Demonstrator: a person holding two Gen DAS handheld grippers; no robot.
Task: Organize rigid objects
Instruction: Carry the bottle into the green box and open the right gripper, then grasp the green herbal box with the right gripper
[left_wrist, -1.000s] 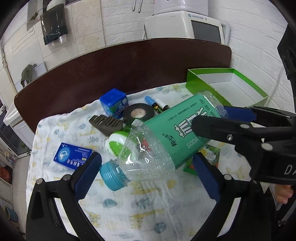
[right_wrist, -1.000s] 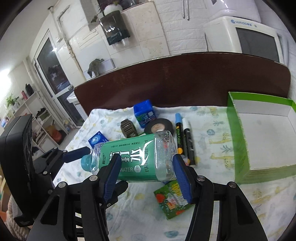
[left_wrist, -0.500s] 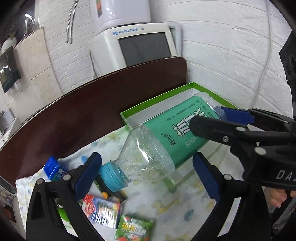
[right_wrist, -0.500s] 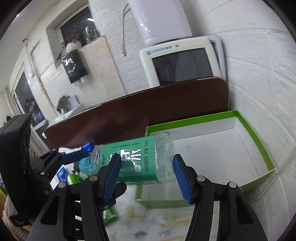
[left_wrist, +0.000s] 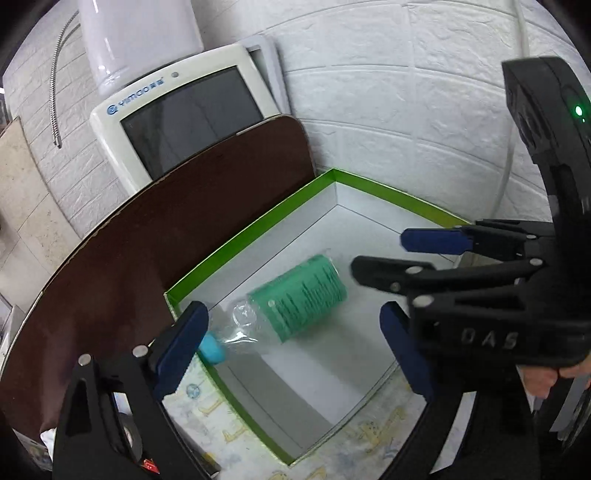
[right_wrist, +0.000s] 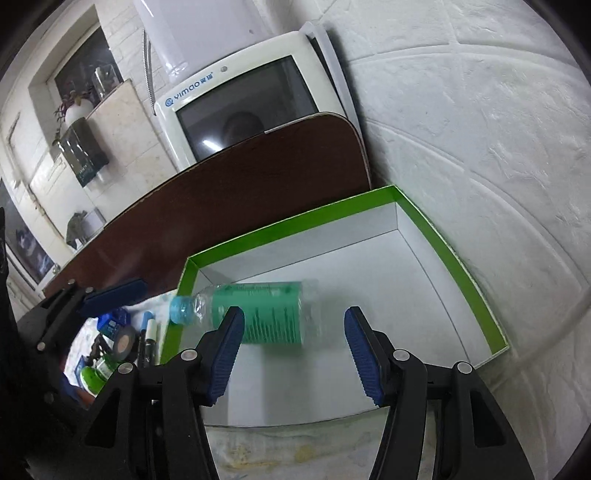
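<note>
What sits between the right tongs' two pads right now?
Nothing is gripped. In the right wrist view the right tongs stand open, and the bottle, blurred, shows beyond the gap inside the green box.

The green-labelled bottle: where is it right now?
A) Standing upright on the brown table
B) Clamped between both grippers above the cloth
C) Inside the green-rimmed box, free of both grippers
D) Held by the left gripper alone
C: the bottle lies on its side, motion-blurred, within the green-rimmed box, and neither the left gripper nor the right gripper has pads on it.
</note>
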